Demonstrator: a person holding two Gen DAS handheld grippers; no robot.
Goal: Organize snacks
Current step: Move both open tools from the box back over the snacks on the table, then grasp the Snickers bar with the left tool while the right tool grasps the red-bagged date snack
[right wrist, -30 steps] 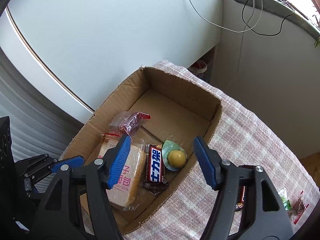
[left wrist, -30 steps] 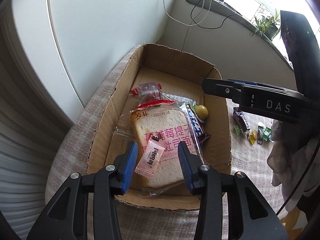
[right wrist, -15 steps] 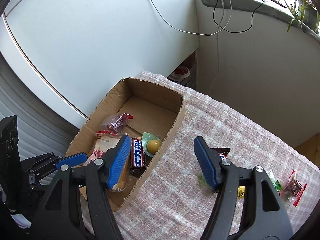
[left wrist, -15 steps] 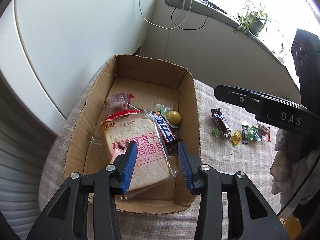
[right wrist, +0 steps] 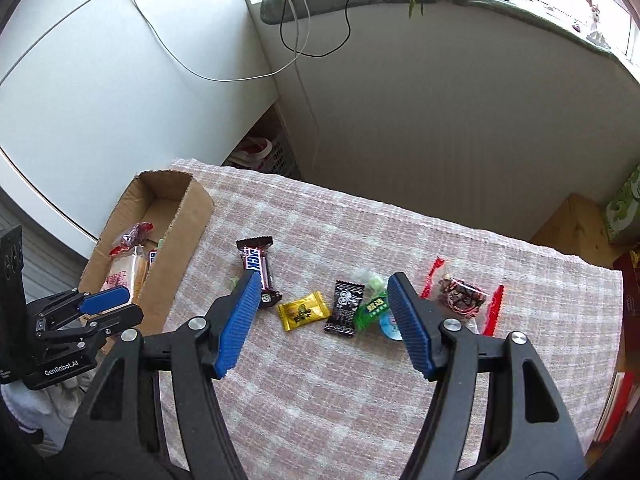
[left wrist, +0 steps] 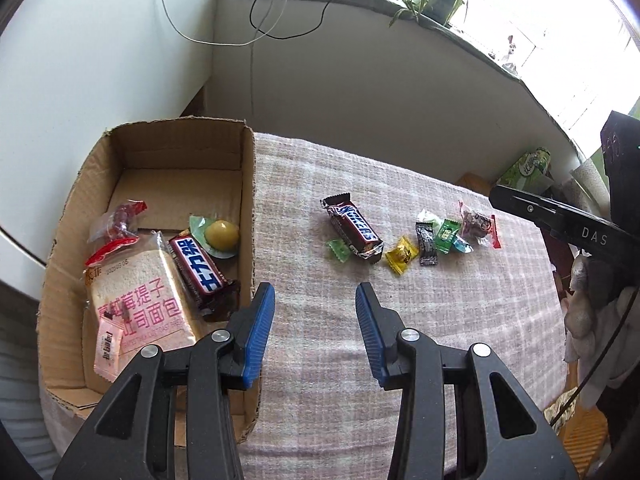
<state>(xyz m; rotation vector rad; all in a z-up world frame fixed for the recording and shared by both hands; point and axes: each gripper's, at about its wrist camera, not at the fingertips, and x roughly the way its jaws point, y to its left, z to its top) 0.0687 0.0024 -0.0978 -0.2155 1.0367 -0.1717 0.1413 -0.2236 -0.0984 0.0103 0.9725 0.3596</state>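
I hold my left gripper point(left wrist: 315, 330) low in the frame, its jaws wide apart and with nothing in them, just beside the near right wall of the cardboard box point(left wrist: 248, 216). The box sits at the left and already holds a pack of sliced bread point(left wrist: 136, 300), a dark candy bar point(left wrist: 198, 266), a yellow ball sweet point(left wrist: 221, 234) and a small pink packet point(left wrist: 107, 342). My right gripper point(right wrist: 322, 322) is wide open too and holds nothing. It hangs over the row of loose sweets on the checked cloth point(right wrist: 360, 420): the Snickers bar point(right wrist: 258, 266), a yellow candy point(right wrist: 303, 311), a black packet point(right wrist: 345, 306) and a green candy point(right wrist: 372, 309). I think I am between trips, so next I should go down and pinch one sweet to carry to the box.
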